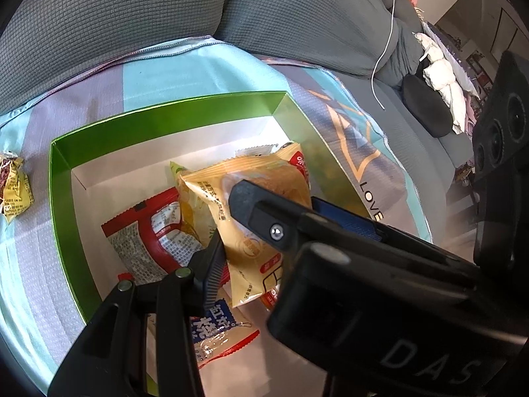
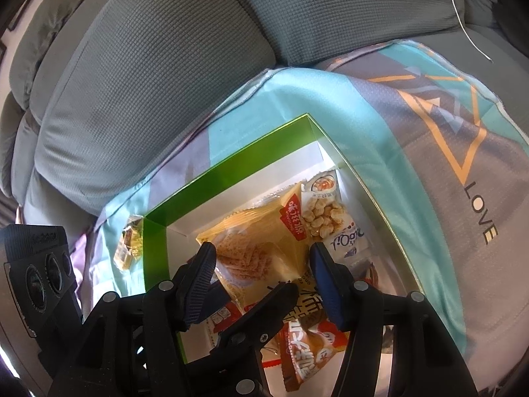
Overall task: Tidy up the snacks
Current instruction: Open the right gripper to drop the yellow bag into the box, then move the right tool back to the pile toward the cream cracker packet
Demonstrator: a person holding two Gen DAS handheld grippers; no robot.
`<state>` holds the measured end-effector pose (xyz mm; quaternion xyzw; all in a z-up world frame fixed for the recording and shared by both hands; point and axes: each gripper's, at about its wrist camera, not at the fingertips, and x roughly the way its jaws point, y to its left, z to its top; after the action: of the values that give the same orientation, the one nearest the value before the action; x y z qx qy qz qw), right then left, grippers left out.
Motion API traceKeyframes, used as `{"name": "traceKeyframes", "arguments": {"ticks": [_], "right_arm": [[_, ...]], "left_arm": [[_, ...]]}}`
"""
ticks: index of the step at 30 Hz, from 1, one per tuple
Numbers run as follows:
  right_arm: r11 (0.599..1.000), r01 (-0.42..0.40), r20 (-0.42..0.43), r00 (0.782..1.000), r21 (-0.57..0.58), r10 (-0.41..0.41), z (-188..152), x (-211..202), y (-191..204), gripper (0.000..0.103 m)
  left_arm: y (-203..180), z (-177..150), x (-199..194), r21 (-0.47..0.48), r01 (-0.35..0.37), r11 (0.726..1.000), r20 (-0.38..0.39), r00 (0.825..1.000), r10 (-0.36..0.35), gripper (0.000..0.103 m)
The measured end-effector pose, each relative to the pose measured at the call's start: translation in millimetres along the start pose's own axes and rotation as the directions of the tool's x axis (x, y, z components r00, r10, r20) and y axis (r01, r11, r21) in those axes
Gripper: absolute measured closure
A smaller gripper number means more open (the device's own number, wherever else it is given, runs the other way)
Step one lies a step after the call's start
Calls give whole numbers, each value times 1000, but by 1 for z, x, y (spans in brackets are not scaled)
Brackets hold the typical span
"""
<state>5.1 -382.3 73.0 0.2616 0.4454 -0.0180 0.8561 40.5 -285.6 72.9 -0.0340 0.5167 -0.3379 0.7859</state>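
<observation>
1. A small yellow snack packet [image 1: 15,187] lies on the striped cloth [image 1: 205,66], left of and outside the green box [image 1: 61,198].
2. Inside the box lies a red-and-white packet [image 1: 145,235].
3. The left gripper [image 1: 228,228] is clamped on a tan cracker packet [image 1: 254,178], held over the box interior.
4. The right gripper [image 2: 263,256] straddles the same cracker packet [image 2: 261,231]; its pads stand clear of it, unclosed.
5. A peanut packet [image 2: 322,205] sits by the box's right wall.
</observation>
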Motion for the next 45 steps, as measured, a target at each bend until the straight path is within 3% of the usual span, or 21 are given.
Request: {"name": "traceKeyframes", "arguments": {"ticks": [7,17,18,22,28,31,35,40,43,45], "right_arm": [[999,34,-10,999,0,-34,0,3,-1,41],[1000,17,24,1000,-6,-17,-1,-7,4,40],[1000,16,37,999,-7,-15,-1,-10,5,38],[1000,-1,89,996,-21,3,-2,-22,13,29],[994,-83,143,985,-72,92,-3,-35,41,27],[988,-93,118,987,-122,108,0,-27,71,26],[955,-137,27,988,-263,149,13,3,134,26],[875,-200,-178,975,-440,133,23,87,227,26],[841,-171,-258,965,-513,39,21,147,268,26],[823,-148,-285,958,-548,-17,22,180,284,26]], "left_arm": [[4,-2,-3,-6,-18,1000,4,1000,18,50],[9,-2,-24,-9,-6,1000,39,999,7,34],[11,-2,-28,-12,-14,1000,45,999,14,28],[24,-2,-55,-26,-40,999,99,994,42,23],[91,-7,-108,-141,-143,980,157,974,165,20],[142,-16,-134,-247,-199,948,190,950,249,16],[218,-30,-145,-454,-188,871,196,933,303,16],[272,-32,-131,-561,-154,813,160,944,289,17],[290,-30,-119,-608,-169,776,130,943,307,18],[307,-30,-109,-655,-127,744,121,955,269,20]]}}
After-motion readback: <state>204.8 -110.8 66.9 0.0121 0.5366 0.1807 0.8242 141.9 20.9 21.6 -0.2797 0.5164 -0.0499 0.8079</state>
